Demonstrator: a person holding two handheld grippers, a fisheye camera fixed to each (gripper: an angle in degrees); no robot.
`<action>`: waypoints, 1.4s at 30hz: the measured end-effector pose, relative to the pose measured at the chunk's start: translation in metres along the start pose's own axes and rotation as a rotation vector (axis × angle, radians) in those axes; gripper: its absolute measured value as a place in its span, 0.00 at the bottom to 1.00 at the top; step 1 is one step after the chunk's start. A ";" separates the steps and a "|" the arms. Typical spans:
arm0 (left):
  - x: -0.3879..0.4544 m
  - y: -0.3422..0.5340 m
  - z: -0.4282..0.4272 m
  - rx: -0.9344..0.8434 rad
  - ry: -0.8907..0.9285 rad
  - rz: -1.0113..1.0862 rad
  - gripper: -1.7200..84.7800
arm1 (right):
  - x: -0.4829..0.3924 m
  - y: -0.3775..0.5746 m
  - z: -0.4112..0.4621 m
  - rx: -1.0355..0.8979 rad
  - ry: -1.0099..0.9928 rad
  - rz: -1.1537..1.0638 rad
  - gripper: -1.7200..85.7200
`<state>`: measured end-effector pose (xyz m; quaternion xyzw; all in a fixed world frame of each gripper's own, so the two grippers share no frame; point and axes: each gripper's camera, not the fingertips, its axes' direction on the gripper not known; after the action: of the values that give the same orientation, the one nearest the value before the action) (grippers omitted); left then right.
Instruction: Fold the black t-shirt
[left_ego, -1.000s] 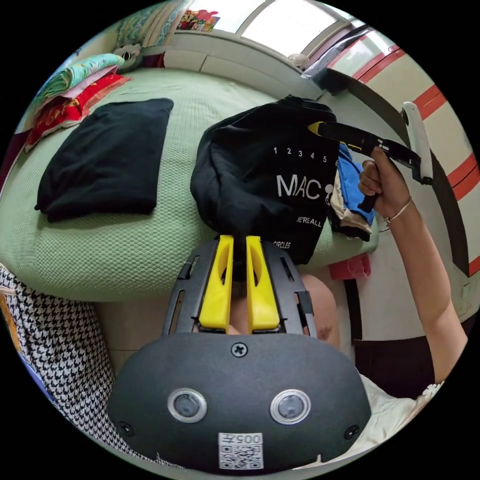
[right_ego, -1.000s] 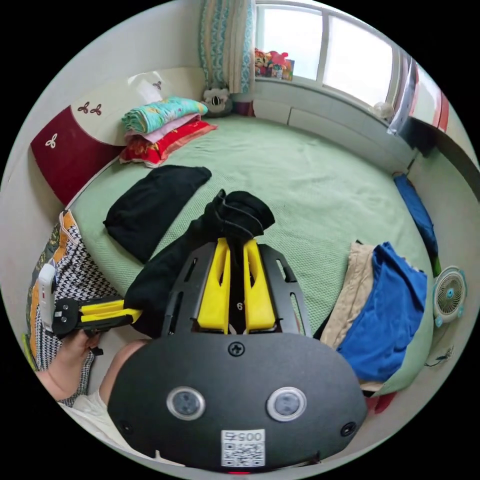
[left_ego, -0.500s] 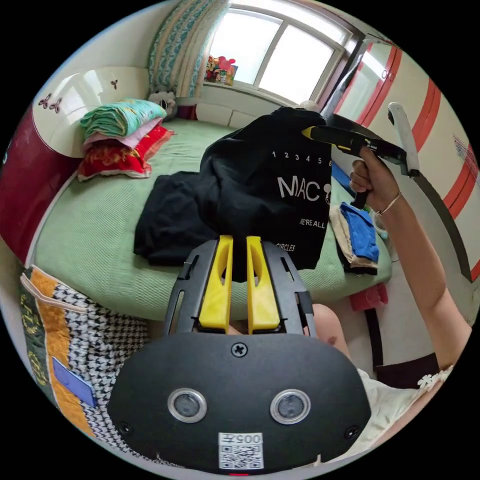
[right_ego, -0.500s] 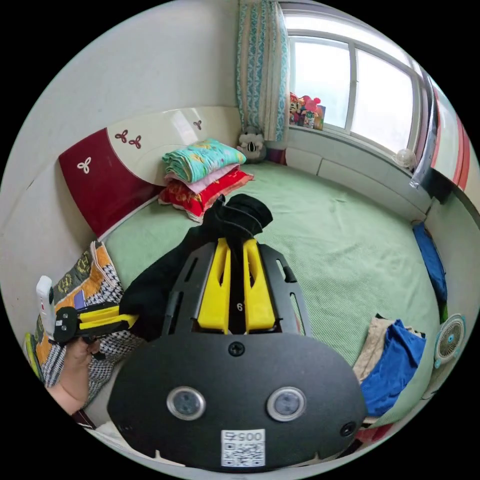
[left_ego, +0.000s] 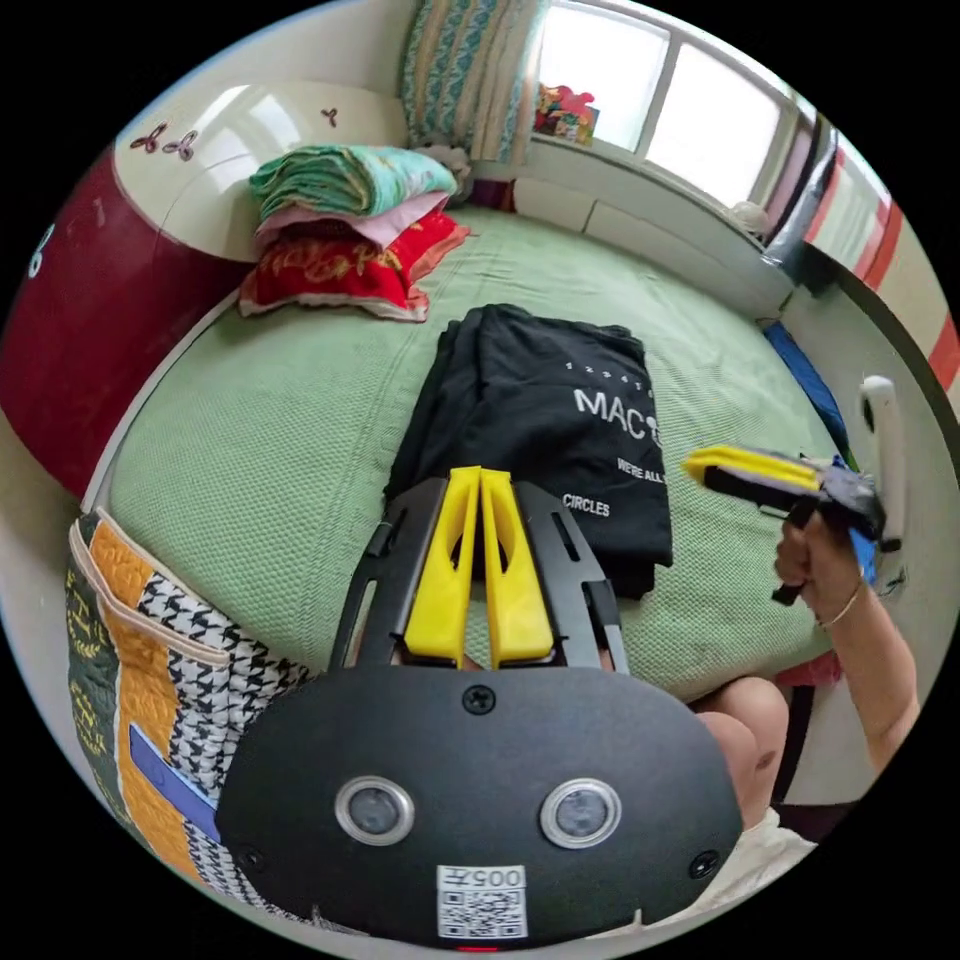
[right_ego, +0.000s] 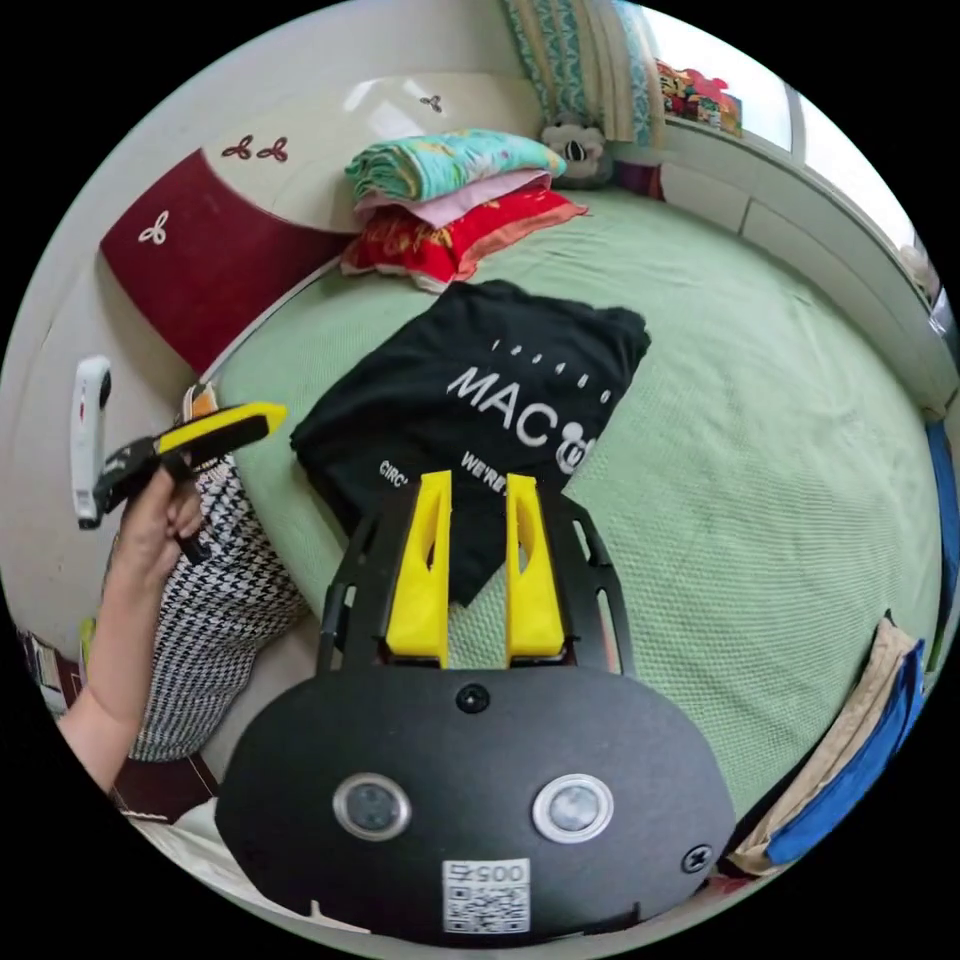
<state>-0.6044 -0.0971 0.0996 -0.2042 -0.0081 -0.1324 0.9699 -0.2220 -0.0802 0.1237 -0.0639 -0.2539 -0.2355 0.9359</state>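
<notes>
Black t-shirt (left_ego: 560, 440) no longer hanging between claws: now lies folded on bed (left_ego: 270, 440). Left claw (left_ego: 479, 490) lets go, jaws closed empty. Right claw (right_ego: 476, 500) releases, jaws parted, off at 3 o'clock.

T-shirt (left_ego: 545, 420) on bed (left_ego: 250, 440)

Bedroom: green-covered bed (left_ego: 300, 420), red-and-cream headboard (right_ego: 200, 230), bright window (left_ego: 650, 110) with patterned curtain (left_ego: 470, 70).
</notes>
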 end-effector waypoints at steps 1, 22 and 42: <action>0.008 -0.003 0.010 -0.013 -0.018 0.005 0.01 | -0.004 0.011 0.009 0.018 -0.004 0.001 0.10; 0.072 0.011 0.106 -0.129 -0.152 0.020 0.01 | -0.059 0.091 0.095 -0.004 0.235 -0.021 0.07; 0.172 0.152 0.079 -0.042 -0.049 -0.017 0.01 | 0.027 0.272 -0.044 0.197 0.136 0.122 0.01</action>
<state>-0.3957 0.0248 0.1246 -0.2277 -0.0310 -0.1358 0.9637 -0.0533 0.1384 0.0992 0.0291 -0.2072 -0.1559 0.9654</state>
